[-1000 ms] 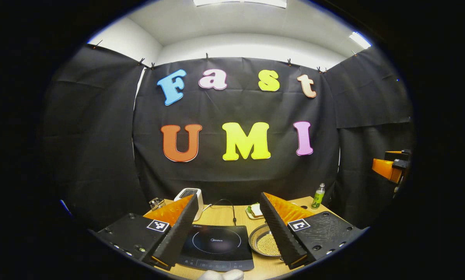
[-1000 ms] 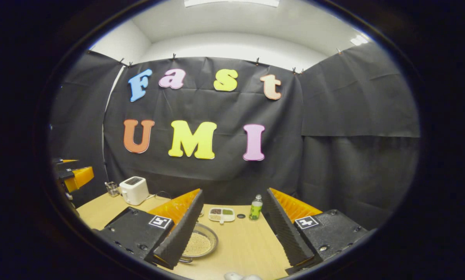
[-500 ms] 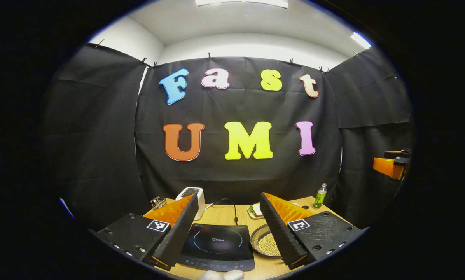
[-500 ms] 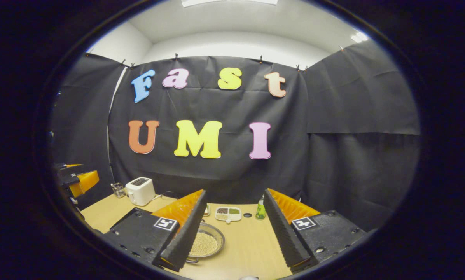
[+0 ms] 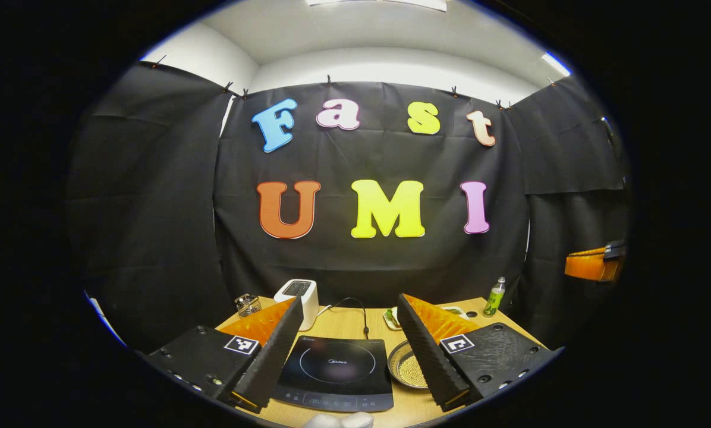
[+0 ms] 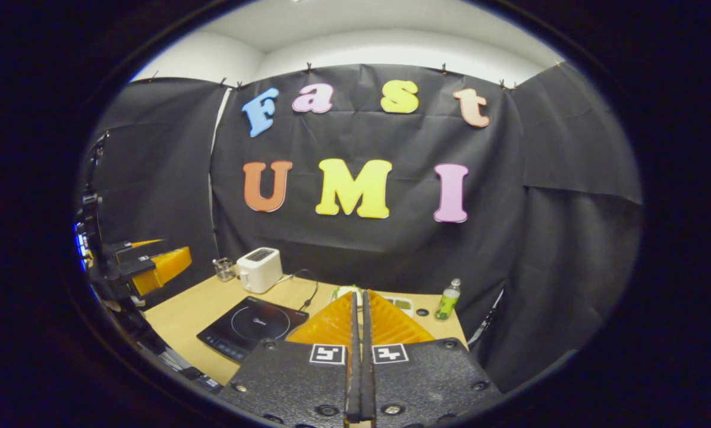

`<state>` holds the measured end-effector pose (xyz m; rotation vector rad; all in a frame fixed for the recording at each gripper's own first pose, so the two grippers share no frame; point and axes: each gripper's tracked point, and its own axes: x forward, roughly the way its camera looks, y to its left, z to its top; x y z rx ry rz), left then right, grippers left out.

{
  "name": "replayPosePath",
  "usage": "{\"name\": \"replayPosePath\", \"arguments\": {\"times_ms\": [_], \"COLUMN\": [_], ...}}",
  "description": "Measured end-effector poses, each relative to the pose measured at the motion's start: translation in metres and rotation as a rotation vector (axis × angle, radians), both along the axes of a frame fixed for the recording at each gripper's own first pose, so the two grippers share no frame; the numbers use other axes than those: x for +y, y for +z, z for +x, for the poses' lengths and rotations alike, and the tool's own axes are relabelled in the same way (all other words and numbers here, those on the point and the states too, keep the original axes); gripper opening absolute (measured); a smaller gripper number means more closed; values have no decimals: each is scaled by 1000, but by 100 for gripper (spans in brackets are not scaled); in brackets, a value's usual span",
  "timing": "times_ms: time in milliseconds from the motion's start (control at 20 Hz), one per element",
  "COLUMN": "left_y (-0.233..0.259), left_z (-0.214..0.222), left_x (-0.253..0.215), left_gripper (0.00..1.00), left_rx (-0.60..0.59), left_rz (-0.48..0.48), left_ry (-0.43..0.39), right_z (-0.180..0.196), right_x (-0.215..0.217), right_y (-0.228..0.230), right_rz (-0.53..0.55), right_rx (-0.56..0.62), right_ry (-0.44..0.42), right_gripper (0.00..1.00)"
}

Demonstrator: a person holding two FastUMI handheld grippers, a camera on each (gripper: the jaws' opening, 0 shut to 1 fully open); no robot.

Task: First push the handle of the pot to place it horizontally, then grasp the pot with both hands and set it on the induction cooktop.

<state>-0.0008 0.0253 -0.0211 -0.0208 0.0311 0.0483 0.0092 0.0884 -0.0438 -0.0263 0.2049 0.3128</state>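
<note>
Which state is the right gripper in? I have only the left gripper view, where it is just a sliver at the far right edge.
Observer: Shut. In the right gripper view, the right gripper has its jaws together with nothing between them.
Operator: What lies beyond its tips?
Observer: A compartment tray, partly hidden behind the gripper, with a bottle to its right.
Operator: How does my gripper look from there?
Observer: The left gripper is at the far left, raised, off to the left of the cooktop.
</note>
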Motion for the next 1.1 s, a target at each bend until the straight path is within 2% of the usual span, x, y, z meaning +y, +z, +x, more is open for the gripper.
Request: {"name": "replayPosePath", "arguments": {"times_ms": [50,100,150,450,750,950,1050,1100], "left_y": [-1,-4,-7,-19,-34,-51,-57,-57], "left_z": [0,1,1,-8,-12,-17,-22,-22], "left_x": [2,5,8,24,40,49,54,58], "left_gripper": [95,95,95,95,95,96,96,96], "left_rx": [3,7,13,36,65,106,121,117], "left_rz": [-4,-7,-11,-20,-23,-29,-19,-9], "left_ry": [5,12,19,46,65,92,97,99], "right_z": [2,2,3,7,6,3,-1,-3], "right_x": [12,28,40,90,130,146,153,155], "right_y": [-9,-18,-28,-96,-183,-241,-265,-277], "right_rz": [3,17,24,0,-9,-29,-26,-35], "right_rx": [28,55,91,241,417,521,570,593], "right_ry": [28,62,88,175,218,216,212,210], "right_gripper": [1,4,0,4,2,4,1,4]}}
